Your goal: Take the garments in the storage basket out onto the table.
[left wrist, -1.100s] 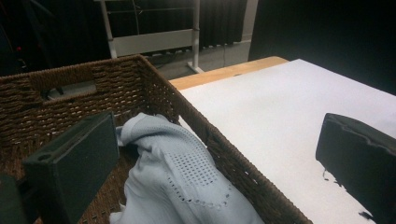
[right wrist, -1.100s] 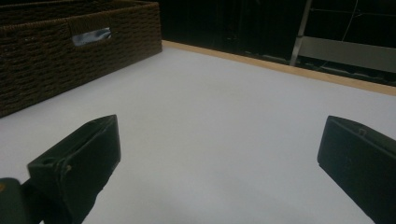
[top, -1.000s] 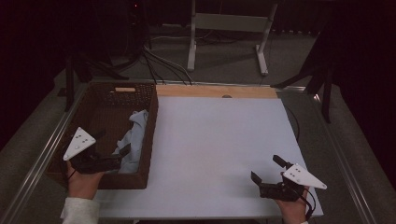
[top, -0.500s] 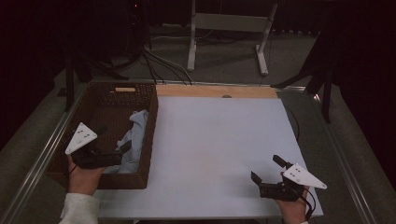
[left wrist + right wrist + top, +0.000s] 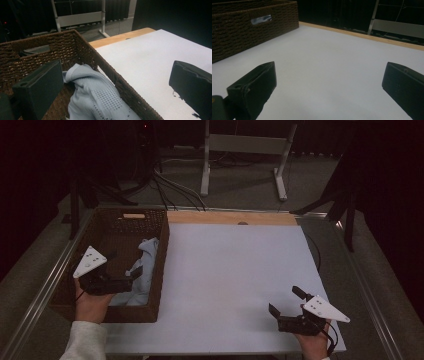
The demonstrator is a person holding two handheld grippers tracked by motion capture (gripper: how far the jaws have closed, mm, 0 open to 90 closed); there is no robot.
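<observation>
Left claw (image 5: 131,274) hung wide open over the near end of the basket (image 5: 161,265), holding nothing. One jaw sat inside the basket, the other out over the white surface (image 5: 235,270), so the wicker side wall ran between them. Right claw (image 5: 286,308) was also wide open and empty, parked low at the near right corner of the surface, well away from the basket.

Pale grey cloth (image 5: 97,97) lay bunched inside the basket against its right wall, just ahead of the left claw, part of it with a perforated weave.

Judgement: the step in hand was picking the cloth out. To do it well, shift the claw inward so both jaws clear the wall, drop onto the highest fold, and pinch a thick bunch rather than a single layer. Main obstruction was that side wall; closing as it stood would likely catch wicker, not fabric.

Farther off: handle cut-out (image 5: 134,215) in the basket's far wall, a wood strip (image 5: 230,217) along the far edge of the surface, then a metal stand (image 5: 245,145) and cables (image 5: 170,185) on the floor.
</observation>
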